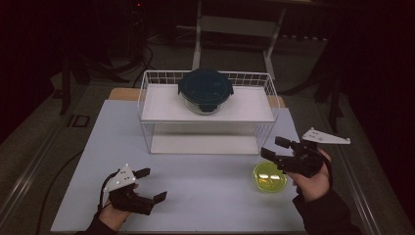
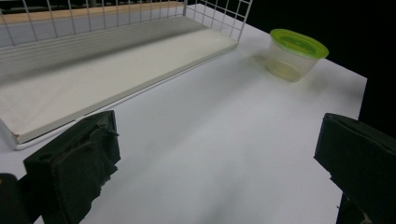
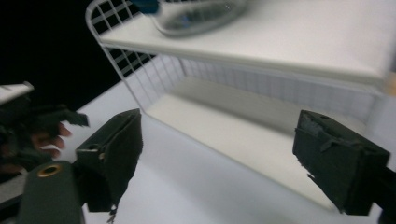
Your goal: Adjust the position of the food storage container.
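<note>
— Why is the right gripper [image 1: 273,148] held where it is?

— It is poised just above the small tub [image 1: 269,176] with the yellow-green lid, near the right front corner of the wire rack [image 1: 145,105]. Its jaws are spread wide with nothing between them, which suggests a pick-up of the tub is being prepared.

— And the left gripper [image 1: 151,184]?

— It is kept low over the table [image 1: 205,186] at the near left, well apart from the tub. Its jaws are likewise parted and empty, so it appears to be parked out of the way.

— What is held in the containers?

— The tub's clear wall is seen best in the left gripper view [image 2: 293,54]. It looks empty, though a faint residue at the bottom cannot be ruled out in this dim light. A round glass bowl [image 1: 206,91] with a dark blue clip lid is set on the rack's upper shelf; its contents cannot be made out.

— And the lower shelf?

— It is left bare, so room is available there for the tub.
</note>
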Demonstrator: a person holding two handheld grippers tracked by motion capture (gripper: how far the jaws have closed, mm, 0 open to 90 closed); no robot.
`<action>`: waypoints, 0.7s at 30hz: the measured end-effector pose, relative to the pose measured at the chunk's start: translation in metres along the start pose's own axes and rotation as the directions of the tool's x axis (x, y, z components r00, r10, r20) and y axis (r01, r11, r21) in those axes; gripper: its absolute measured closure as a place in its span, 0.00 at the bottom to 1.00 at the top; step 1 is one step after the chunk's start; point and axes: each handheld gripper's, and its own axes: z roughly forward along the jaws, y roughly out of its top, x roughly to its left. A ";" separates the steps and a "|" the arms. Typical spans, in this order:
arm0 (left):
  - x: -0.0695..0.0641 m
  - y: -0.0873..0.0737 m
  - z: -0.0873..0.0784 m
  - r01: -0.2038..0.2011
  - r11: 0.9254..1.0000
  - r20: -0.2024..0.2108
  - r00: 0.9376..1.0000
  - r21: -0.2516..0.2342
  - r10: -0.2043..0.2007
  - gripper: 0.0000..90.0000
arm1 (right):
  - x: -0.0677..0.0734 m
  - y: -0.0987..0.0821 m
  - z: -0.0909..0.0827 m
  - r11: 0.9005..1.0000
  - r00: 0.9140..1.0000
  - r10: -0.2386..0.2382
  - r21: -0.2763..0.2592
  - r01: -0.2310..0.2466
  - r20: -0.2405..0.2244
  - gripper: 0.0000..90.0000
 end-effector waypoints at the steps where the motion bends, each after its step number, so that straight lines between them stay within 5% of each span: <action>1: 0.000 0.000 0.000 0.000 1.000 -0.001 1.000 0.001 0.000 0.00 | 0.000 0.000 0.000 1.000 1.000 0.000 0.000 0.000 0.000 0.23; 11: 0.000 0.000 0.000 -0.004 1.000 0.010 1.000 -0.015 0.004 0.00 | -0.037 -0.052 -0.020 0.996 0.988 0.039 0.069 -0.050 0.152 0.62; 16: 0.000 0.001 0.000 -0.003 1.000 0.014 1.000 -0.017 0.003 0.00 | -0.050 -0.071 -0.026 0.992 0.979 0.064 0.097 -0.084 0.193 0.82; 21: 0.000 0.001 0.000 -0.004 1.000 0.014 1.000 -0.020 0.004 0.00 | -0.060 -0.087 -0.029 0.985 0.970 0.084 0.129 -0.115 0.227 0.91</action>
